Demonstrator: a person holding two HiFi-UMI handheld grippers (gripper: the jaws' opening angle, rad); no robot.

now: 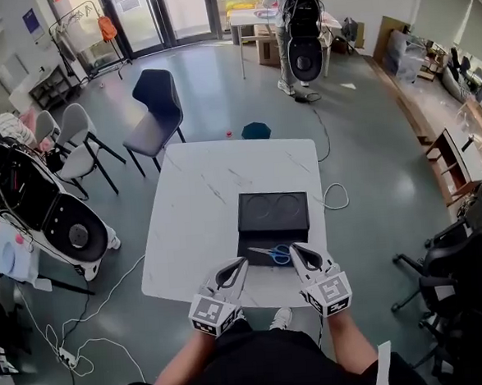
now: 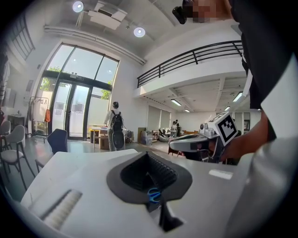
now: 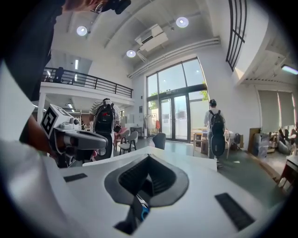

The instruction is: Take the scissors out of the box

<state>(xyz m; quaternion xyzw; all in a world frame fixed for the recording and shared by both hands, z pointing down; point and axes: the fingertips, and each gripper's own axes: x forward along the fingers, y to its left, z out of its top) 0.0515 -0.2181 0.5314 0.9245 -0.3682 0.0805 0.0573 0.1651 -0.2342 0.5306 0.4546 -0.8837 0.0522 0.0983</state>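
1. Scissors (image 1: 272,254) lie in the near half of the open box (image 1: 254,203) on the tabletop (image 1: 194,224). Long axis runs left-right, blue handles to the right.
2. Left tongs (image 1: 242,263) and right tongs (image 1: 295,250) flank them, both pressed together, empty.
3. Right sits nearer the handles, so likely the one to reach.

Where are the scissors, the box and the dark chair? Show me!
scissors (image 1: 279,255), head view, on the blue handles.
box (image 1: 273,212), head view, on its black lid.
dark chair (image 1: 158,91), head view, on the backrest.
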